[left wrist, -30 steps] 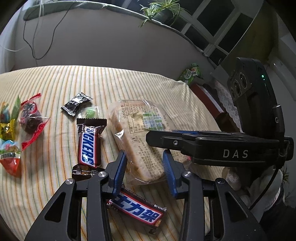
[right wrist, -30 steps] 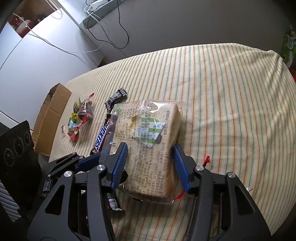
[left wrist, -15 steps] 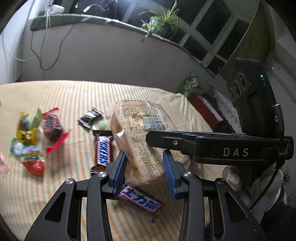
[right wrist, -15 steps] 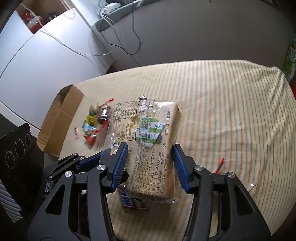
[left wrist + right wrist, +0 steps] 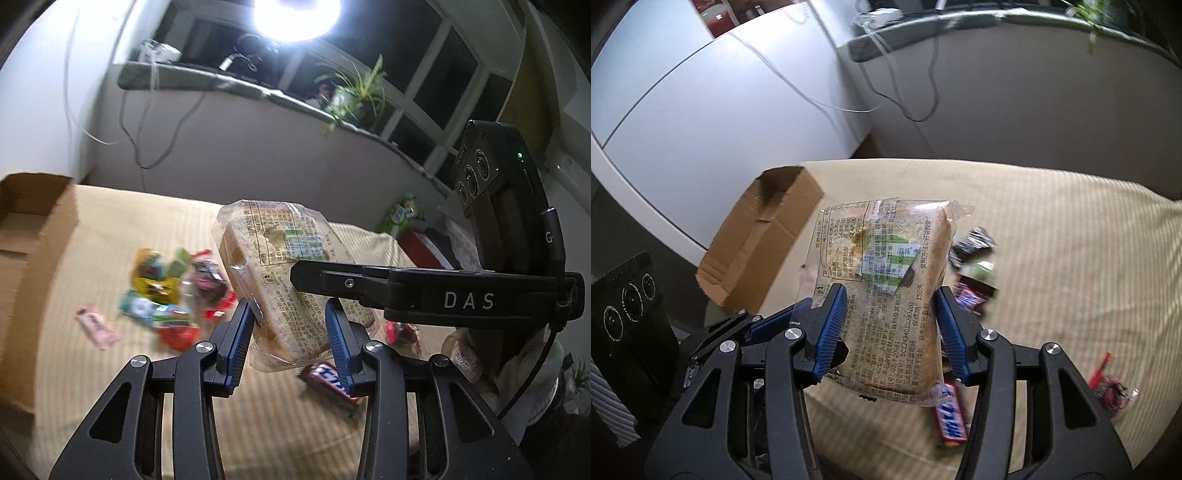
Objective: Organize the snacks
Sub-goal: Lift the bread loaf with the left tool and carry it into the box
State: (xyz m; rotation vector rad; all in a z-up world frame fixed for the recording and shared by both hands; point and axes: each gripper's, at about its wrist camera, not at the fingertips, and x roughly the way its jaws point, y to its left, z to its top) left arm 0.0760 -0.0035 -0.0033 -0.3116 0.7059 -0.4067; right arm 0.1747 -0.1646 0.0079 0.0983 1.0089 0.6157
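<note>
Presently, step: carrying the bread pack [image 5: 291, 291] toward the cardboard box [image 5: 764, 240], as judged.
Left gripper [image 5: 291, 332]: clamped on the pack's lower end.
Right gripper [image 5: 890, 328]: clamped across the same pack.
Pack: held off the striped cloth [image 5: 1071, 258], centre of both views.
Box: at left, open.
Next: lower the pack in, then release both grips.

Left claw [image 5: 290, 341] grips bagged bread [image 5: 284, 280] above striped cloth [image 5: 280, 424].
</note>
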